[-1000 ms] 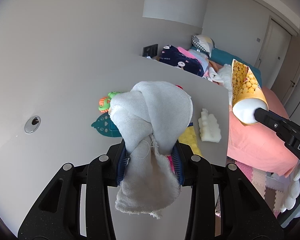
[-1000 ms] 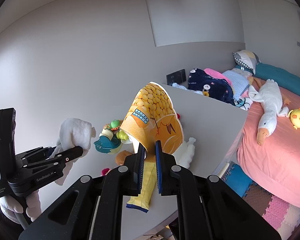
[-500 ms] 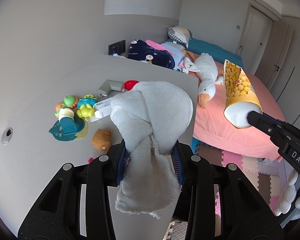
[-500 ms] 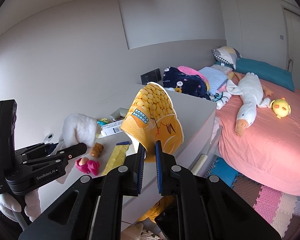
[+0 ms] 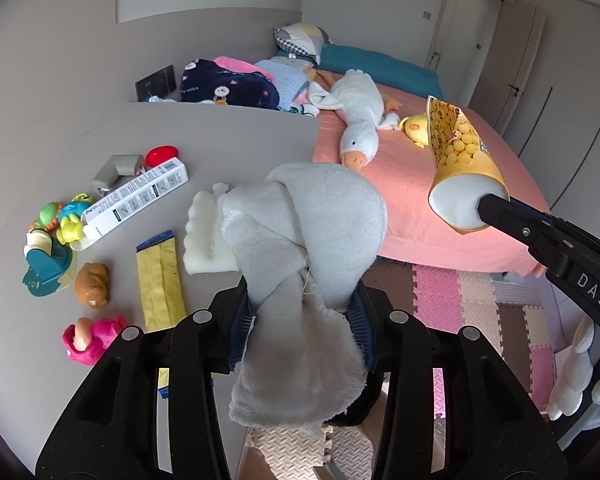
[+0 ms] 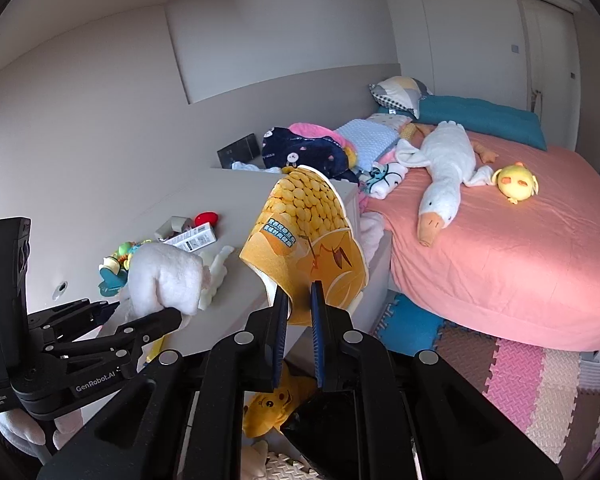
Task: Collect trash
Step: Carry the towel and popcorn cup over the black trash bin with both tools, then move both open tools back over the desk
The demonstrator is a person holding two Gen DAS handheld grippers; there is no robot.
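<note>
Both grippers swung bedward; yellow bag (image 6: 266, 410) below.

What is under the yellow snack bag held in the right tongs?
Under the yellow snack bag, below the desk edge, lie a yellow cartoon wrapper and something black. The tongs hide the rest.

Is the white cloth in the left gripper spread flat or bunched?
Bunched: the white cloth is knotted into a lump between the left gripper pads.

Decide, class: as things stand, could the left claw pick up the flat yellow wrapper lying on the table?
Probably not yet. The yellow wrapper lies unobstructed on the table, but the left claw has a white cloth bunched between its jaws, which have just been opening.
</note>
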